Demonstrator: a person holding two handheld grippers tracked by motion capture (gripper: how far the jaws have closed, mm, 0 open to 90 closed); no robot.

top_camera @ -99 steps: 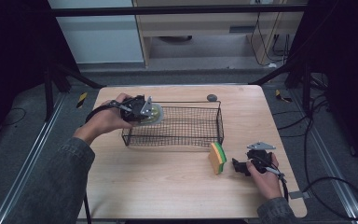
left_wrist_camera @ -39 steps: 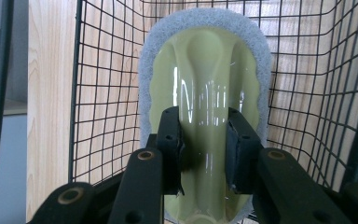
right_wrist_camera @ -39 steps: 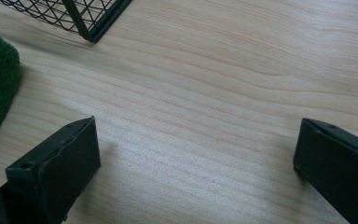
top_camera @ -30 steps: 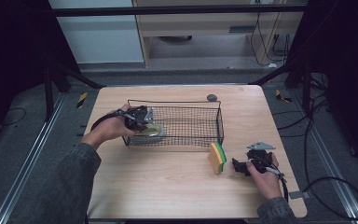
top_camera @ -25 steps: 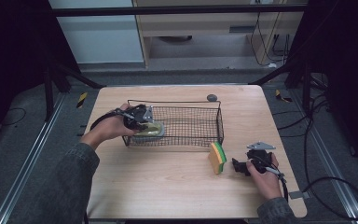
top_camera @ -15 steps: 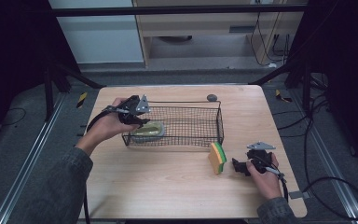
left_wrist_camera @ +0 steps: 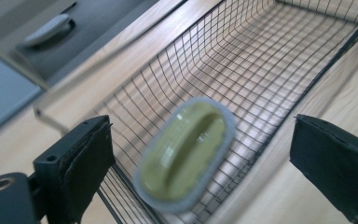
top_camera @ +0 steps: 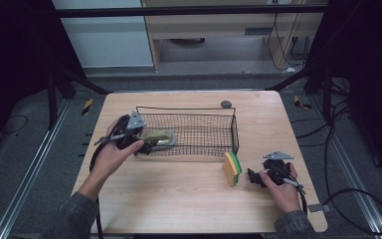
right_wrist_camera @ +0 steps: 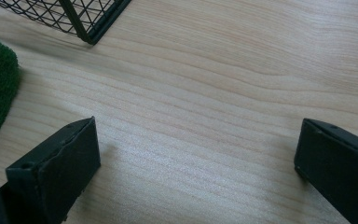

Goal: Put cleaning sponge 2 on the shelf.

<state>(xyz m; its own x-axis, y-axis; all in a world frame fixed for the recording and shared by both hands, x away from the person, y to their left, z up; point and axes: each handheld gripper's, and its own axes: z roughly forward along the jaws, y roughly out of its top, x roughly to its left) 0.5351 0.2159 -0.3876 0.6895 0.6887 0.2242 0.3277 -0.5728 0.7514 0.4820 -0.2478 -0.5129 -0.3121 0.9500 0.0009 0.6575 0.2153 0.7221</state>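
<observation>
Left gripper (top_camera: pixel 146 144): we see fingers just opened wide, holding nothing, frame centre-left.
Brush (left_wrist_camera: pixel 186 154): in basket (top_camera: pixel 214 144), released.
Right gripper (top_camera: pixel 253 177): fingers wide apart, empty, lower right on tabletop (top_camera: pixel 179 199).

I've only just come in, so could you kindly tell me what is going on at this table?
A person is working at a wooden table with a gripper in each hand. The left gripper has just been opening its jaws, and an olive-green scrubbing brush now lies free in the left end of the black wire basket, with no jaw touching it. The right gripper rests open on the table, empty, beside a yellow-and-green sponge standing on edge outside the basket.
</observation>
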